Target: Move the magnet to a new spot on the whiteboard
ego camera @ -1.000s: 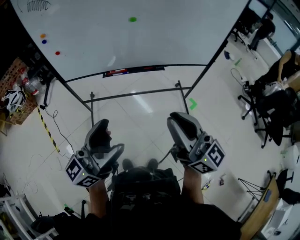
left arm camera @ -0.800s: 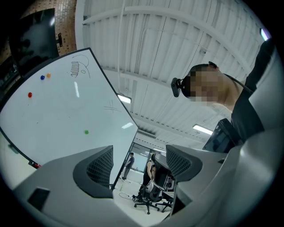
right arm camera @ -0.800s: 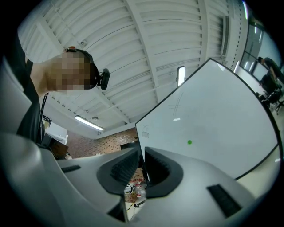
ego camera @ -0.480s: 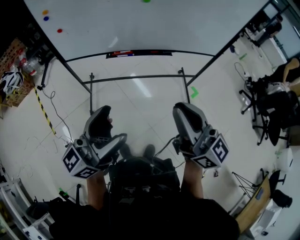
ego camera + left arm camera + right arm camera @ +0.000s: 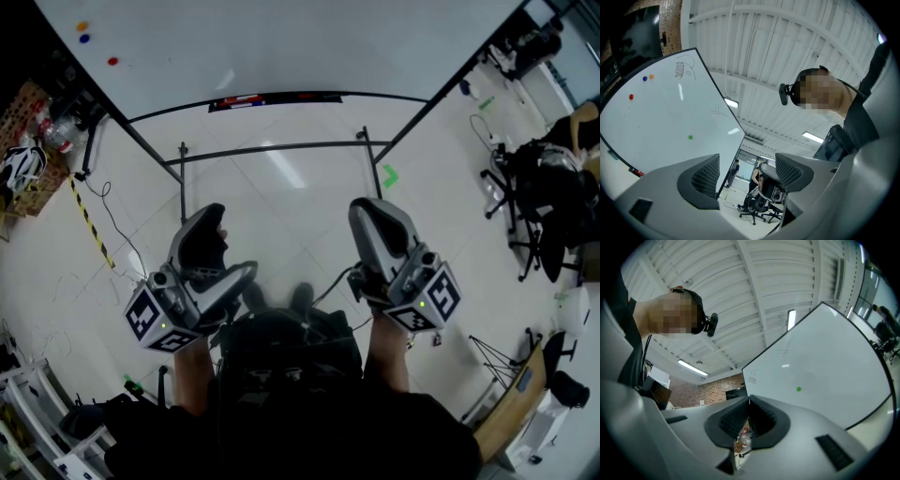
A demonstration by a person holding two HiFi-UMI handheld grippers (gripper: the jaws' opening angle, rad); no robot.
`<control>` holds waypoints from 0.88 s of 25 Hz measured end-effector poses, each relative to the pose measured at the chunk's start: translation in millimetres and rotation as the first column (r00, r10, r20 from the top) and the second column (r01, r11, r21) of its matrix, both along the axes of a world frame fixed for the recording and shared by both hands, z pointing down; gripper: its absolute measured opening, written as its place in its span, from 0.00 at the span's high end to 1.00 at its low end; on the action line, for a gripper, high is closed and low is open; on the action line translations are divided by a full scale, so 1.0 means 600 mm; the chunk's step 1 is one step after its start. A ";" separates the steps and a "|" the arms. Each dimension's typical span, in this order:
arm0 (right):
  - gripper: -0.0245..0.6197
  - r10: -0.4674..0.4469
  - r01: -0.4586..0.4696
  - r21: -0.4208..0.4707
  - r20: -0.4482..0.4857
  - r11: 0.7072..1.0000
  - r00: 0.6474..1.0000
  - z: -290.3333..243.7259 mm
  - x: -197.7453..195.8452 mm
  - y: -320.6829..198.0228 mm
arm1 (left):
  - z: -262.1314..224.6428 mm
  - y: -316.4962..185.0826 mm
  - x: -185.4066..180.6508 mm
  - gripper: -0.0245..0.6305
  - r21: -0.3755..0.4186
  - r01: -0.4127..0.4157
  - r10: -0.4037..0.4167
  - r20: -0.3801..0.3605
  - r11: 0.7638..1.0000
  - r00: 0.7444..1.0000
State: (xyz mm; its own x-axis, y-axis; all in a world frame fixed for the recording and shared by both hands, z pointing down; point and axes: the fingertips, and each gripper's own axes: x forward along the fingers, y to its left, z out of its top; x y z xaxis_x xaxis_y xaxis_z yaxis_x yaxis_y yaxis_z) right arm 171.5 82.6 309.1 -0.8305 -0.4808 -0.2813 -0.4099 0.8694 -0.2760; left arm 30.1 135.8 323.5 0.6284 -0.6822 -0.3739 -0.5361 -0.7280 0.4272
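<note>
**Head view.** The top edge of the frame cuts off the whiteboard [image 5: 281, 47], so only its lower part shows. An orange magnet [image 5: 82, 26], a blue magnet [image 5: 84, 38] and a red magnet [image 5: 112, 61] sit near its left edge. The person's hands are hidden behind the marker cubes, and only the forearms are visible. Both arms are held in front of the body above the floor [image 5: 300, 216], well apart from the board, with the tools pointing towards it. The left tool [image 5: 225, 242] has its jaws spread. The right tool [image 5: 373, 211] shows as a single closed wedge.

**Left gripper view.** The tool tilts upward, towards the ceiling and the upper part of the board. The board's lower left corner is covered by the tool body. The green magnet [image 5: 690, 137] sits on the board's lower middle, far from the other three magnets at the upper left. The jaws stand wide apart with nothing between them. Only distant office chairs [image 5: 759, 206] show through the gap.

**Right gripper view.** This tool also tilts upward. Its body hides the board's lower left part. The green magnet shows on the board, well clear of the tool. The jaws have just been closing, and their ribbed pads [image 5: 736, 418] now meet with nothing gripped between them. The faint pen marks near the board's top are too small to read.
</note>
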 end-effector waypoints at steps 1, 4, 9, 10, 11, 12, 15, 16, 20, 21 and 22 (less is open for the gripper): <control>0.93 0.000 0.000 0.001 0.000 1.000 1.000 -0.001 0.001 0.000 | 0.000 0.000 0.003 0.41 0.000 -0.003 0.003 0.002 1.000 1.000; 0.93 -0.001 0.001 0.007 0.002 1.000 1.000 -0.003 0.004 0.000 | -0.001 -0.002 0.009 0.40 0.001 -0.010 0.010 0.006 1.000 1.000; 0.93 -0.002 0.002 0.012 0.004 1.000 1.000 -0.005 0.005 -0.002 | -0.004 -0.005 0.013 0.40 0.004 -0.014 0.014 0.011 1.000 1.000; 0.93 -0.002 0.002 0.012 0.005 1.000 1.000 -0.005 0.005 -0.002 | -0.004 -0.005 0.014 0.41 0.003 -0.015 0.015 0.012 1.000 1.000; 0.93 -0.001 0.001 0.012 0.005 1.000 1.000 -0.005 0.006 -0.003 | -0.004 -0.005 0.014 0.41 0.004 -0.015 0.015 0.013 1.000 1.000; 0.93 0.000 0.000 0.012 0.005 1.000 1.000 -0.005 0.008 -0.003 | -0.004 -0.004 0.014 0.41 0.005 -0.014 0.014 0.012 1.000 1.000; 0.93 0.003 -0.003 0.009 0.007 1.000 1.000 -0.004 0.011 -0.002 | -0.003 -0.002 0.015 0.41 0.005 -0.013 0.013 0.012 1.000 1.000; 0.93 0.003 -0.004 0.009 0.009 1.000 1.000 -0.003 0.012 -0.001 | -0.004 -0.001 0.015 0.41 0.004 -0.011 0.011 0.012 1.000 1.000; 0.93 0.005 -0.005 0.008 0.010 1.000 1.000 -0.001 0.016 0.001 | -0.004 0.000 0.016 0.40 0.003 -0.008 0.008 0.012 1.000 1.000; 0.93 0.005 -0.005 0.007 0.010 1.000 1.000 0.000 0.016 0.001 | -0.003 0.000 0.016 0.40 0.003 -0.008 0.008 0.013 1.000 1.000; 0.93 0.005 -0.005 0.007 0.010 1.000 1.000 0.001 0.016 0.001 | -0.003 0.000 0.016 0.41 0.003 -0.008 0.008 0.013 1.000 1.000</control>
